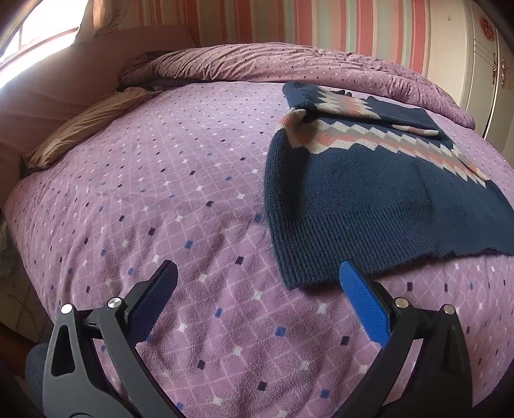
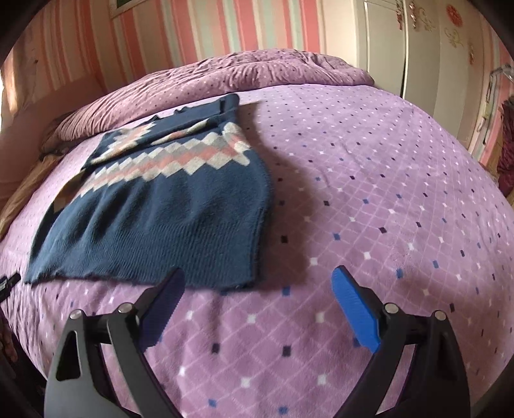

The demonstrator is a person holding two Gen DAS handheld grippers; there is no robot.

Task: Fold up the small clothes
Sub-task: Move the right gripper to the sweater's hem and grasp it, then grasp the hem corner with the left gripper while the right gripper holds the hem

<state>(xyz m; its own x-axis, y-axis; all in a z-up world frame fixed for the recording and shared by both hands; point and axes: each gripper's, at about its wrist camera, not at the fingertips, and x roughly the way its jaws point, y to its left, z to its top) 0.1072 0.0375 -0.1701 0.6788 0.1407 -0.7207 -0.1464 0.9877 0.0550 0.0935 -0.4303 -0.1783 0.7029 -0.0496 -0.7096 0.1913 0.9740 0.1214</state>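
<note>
1. Lying flat on the purple diamond-patterned bed cover [image 1: 180,180], a navy knitted sweater [image 1: 369,199] with a zigzag band of pink, grey and white across the chest.
2. Running lengthwise from the ribbed hem [image 1: 321,270] at lower centre of the left wrist view up to the shoulders at upper right; hem end nearest the cameras, neck end towards the rumpled duvet [image 1: 257,61] at the top of the frame.
3. Folded across the upper chest, one sleeve [image 1: 324,96] with the same zigzag band lying on top of the body.
4. Seen in the right wrist view as filling the left half of the frame [image 2: 154,205], hem at lower left, shoulders at upper centre.
5. No brand, label or readable writing showing on the knit.
6. Left gripper [image 1: 257,289]: fingers spread wide, grasping nothing; right blue finger tip [image 1: 348,273] overlapping the hem's lower left corner in the picture, contact not clear; left finger [image 1: 160,289] over bare cover.
7. Right gripper [image 2: 258,292]: fingers spread wide and released, nothing between them; left finger tip [image 2: 173,286] just at the hem's lower right corner, right finger [image 2: 350,302] over bare cover, well clear of the knit.
8. Behind the bed, a pink striped wall [image 2: 225,29] and a white wardrobe [image 2: 417,58].
</note>
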